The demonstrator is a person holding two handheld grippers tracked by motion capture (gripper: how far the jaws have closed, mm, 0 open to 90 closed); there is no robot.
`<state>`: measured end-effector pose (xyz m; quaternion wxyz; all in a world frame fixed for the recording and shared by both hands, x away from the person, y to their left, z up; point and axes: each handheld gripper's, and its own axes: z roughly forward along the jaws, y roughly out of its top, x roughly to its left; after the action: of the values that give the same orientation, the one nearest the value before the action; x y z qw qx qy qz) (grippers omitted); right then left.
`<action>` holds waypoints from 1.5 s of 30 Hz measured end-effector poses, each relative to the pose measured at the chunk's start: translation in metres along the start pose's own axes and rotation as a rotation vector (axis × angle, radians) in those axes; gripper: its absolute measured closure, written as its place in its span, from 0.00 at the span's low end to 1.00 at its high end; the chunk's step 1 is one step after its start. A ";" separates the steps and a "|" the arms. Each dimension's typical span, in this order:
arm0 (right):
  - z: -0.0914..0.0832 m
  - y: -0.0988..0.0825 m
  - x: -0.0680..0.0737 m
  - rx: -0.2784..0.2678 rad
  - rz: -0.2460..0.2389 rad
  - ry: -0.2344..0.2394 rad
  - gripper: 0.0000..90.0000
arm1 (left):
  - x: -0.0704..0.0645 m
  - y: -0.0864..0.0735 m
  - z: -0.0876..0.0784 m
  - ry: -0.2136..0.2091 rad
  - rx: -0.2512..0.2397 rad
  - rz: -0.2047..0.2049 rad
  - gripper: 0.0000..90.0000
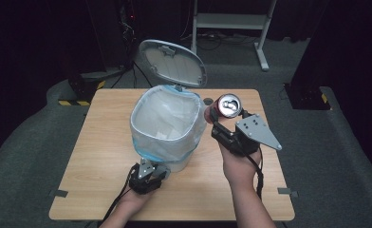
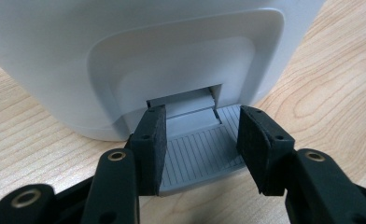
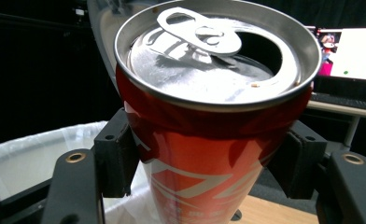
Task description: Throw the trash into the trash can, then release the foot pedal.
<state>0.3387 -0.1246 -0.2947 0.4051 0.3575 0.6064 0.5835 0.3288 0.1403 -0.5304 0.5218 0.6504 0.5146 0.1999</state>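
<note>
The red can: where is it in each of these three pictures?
High view: the red can sits right of centre, held by the right gripper beside the white bin.
Left gripper view: the can is not in it; the bin's pedal lies between the jaws.
Right gripper view: the can stands centre.
Shared landmark: the bin.

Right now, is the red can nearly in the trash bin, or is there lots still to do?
Nearly. Done: the bin's lid stands open, because the left claw presses the grey pedal. In hand: the right claw grips the opened red can beside the bin's rim. Left: carry it over the white liner bag and let go.
</note>
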 end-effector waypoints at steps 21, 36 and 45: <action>0.024 0.035 0.034 -0.063 -0.008 0.079 0.38 | 0.000 0.000 0.000 0.002 0.001 0.003 0.59; 0.048 0.035 0.069 -0.042 -0.019 0.156 0.38 | -0.001 0.000 0.000 0.000 -0.008 -0.013 0.59; 0.062 0.034 0.078 -0.027 -0.023 0.181 0.38 | 0.000 0.000 0.000 -0.002 -0.005 -0.013 0.59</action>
<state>0.3613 -0.0252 -0.2657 0.3601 0.2911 0.6366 0.6166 0.3288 0.1400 -0.5304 0.5253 0.6459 0.5176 0.1974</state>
